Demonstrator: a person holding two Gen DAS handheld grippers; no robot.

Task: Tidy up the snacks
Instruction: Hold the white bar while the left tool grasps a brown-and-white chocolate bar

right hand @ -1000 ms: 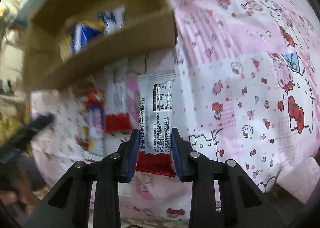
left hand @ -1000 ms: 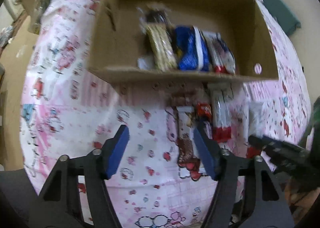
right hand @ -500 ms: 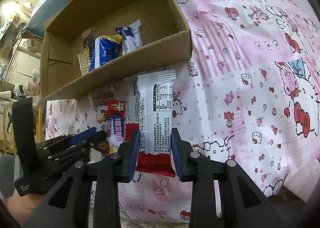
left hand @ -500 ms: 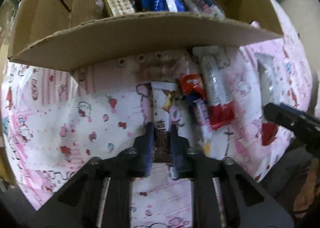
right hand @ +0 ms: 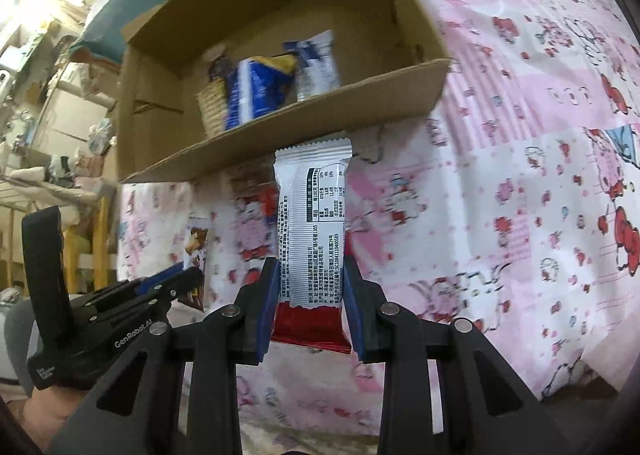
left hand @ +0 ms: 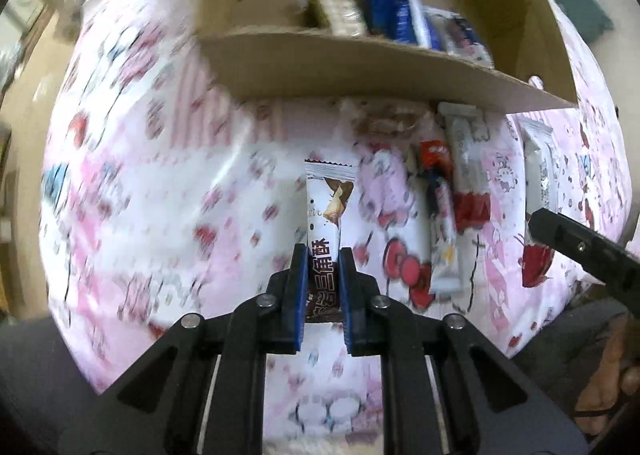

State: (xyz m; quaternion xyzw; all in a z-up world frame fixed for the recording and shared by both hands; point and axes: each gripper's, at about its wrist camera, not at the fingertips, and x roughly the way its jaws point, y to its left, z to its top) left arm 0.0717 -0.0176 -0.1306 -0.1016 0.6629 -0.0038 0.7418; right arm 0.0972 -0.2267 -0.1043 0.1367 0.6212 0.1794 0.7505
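Observation:
My left gripper is shut on a white and brown snack bar, held above the pink sheet just in front of the cardboard box. My right gripper is shut on a white and red snack packet, lifted close to the box's front wall. Inside the box stand a tan wafer pack, a blue pack and a white pack. The left gripper also shows in the right wrist view, with its bar.
Loose snacks lie on the pink Hello Kitty sheet by the box front: a white and red bar and a thin red-topped packet. The right gripper's finger shows at the right edge. Shelves and clutter stand at left.
My left gripper closed on the white and brown bar and lifted it off the sheet. My right gripper raised its packet toward the box front.

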